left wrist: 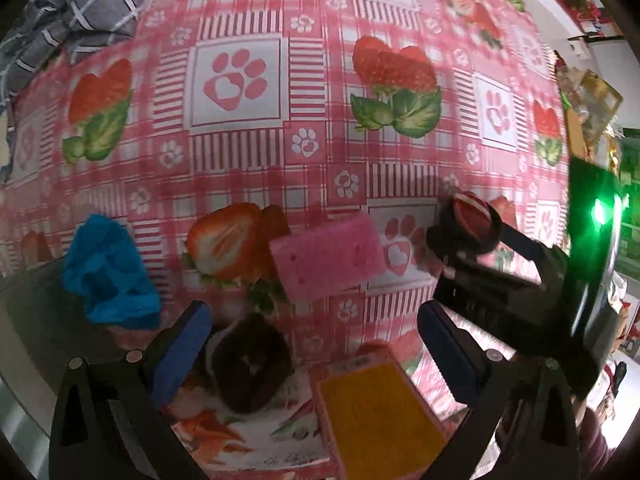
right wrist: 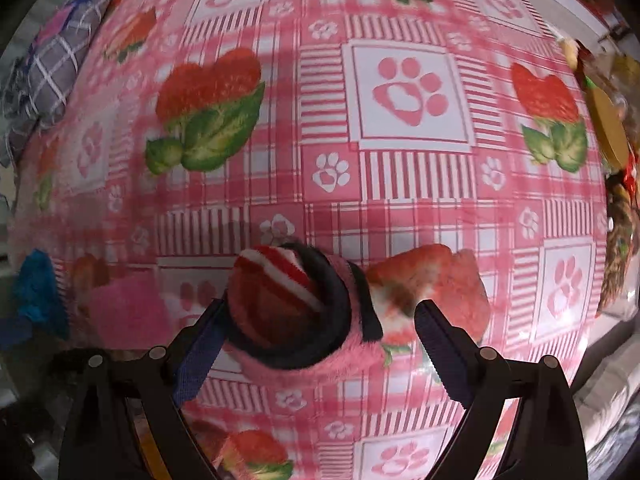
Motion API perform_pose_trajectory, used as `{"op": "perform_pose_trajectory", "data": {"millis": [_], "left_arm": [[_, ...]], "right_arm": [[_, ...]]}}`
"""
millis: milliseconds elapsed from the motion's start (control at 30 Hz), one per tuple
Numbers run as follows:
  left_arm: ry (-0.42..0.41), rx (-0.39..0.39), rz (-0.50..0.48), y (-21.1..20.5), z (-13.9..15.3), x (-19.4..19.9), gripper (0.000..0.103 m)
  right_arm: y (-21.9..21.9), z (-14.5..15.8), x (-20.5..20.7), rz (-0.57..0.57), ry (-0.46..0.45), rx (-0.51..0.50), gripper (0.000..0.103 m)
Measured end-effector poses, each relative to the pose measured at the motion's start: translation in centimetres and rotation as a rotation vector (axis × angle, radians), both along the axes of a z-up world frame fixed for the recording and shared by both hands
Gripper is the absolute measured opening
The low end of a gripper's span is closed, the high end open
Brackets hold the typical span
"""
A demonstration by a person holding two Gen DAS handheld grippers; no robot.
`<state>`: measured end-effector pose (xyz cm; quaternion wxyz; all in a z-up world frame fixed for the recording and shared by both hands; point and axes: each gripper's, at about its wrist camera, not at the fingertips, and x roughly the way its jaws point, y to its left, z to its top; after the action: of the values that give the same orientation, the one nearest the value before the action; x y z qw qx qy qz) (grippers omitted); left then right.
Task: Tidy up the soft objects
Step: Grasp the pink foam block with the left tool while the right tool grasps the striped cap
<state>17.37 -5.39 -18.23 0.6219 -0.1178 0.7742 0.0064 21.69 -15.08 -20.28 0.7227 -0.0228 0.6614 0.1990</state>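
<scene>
my right fingers (right wrist: 320, 344): spread wide around pink plush toy (right wrist: 304, 316), not gripping. my left fingers (left wrist: 314, 344): wide over brown plush (left wrist: 248, 364), yellow sponge (left wrist: 376, 412) beside it.

both wrist views look steeply down along their fingers at the pink strawberry tablecloth (left wrist: 320, 152), close above it; the right view sits nearer the striped plush (right wrist: 288, 304), and both share that plush (left wrist: 474, 216), the pink sponge (left wrist: 326, 260) and the blue cloth (left wrist: 108, 272)
</scene>
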Motion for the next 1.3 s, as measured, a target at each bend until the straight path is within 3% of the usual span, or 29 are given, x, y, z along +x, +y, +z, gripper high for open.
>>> {"op": "perform_pose_trajectory", "data": {"millis": [100,133,167,200,633,867,1033,1167,1233,1300], "left_arm": [[0.029,0.014,0.004,-0.4,-1.2,0.5,0.103],[0.037,0.016,0.003,-0.4,-1.6,0.6,0.103],[0.051,0.02,0.002,-0.6,-2.1,0.7,0.103],[0.061,0.02,0.003,-0.6,-2.4,0.8,0.103],[0.171,0.02,0.094,0.0,-6.8,1.9,0.103],[0.21,0.066,0.064,-0.1,-8.5,1.6,0.099],[0.207,0.081,0.028,-0.7,-8.5,2.1,0.093],[0.169,0.09,0.001,-0.3,-7.1,2.4,0.076],[0.131,0.045,0.019,0.0,-6.3,2.4,0.075],[0.088,0.066,0.02,0.2,-5.3,2.3,0.075]], "right_arm": [[0.2,0.1,-0.5,0.043,-0.041,-0.032,0.084],[0.1,0.5,-0.6,0.06,-0.064,-0.025,0.071],[0.0,0.8,-0.7,0.07,-0.078,-0.024,0.049],[-0.3,0.9,-0.6,0.08,-0.067,-0.016,0.041],[-3.9,1.7,-1.2,0.011,0.001,0.083,0.041],[-5.6,2.5,-2.4,-0.002,0.007,0.101,0.041],[-6.1,3.9,-2.9,-0.026,0.013,0.109,0.041],[-7.1,5.2,-3.9,-0.031,0.014,0.112,0.041],[-7.2,5.5,-4.0,-0.027,0.013,0.112,0.041],[-7.2,5.7,-4.1,-0.021,0.009,0.114,0.041]]}}
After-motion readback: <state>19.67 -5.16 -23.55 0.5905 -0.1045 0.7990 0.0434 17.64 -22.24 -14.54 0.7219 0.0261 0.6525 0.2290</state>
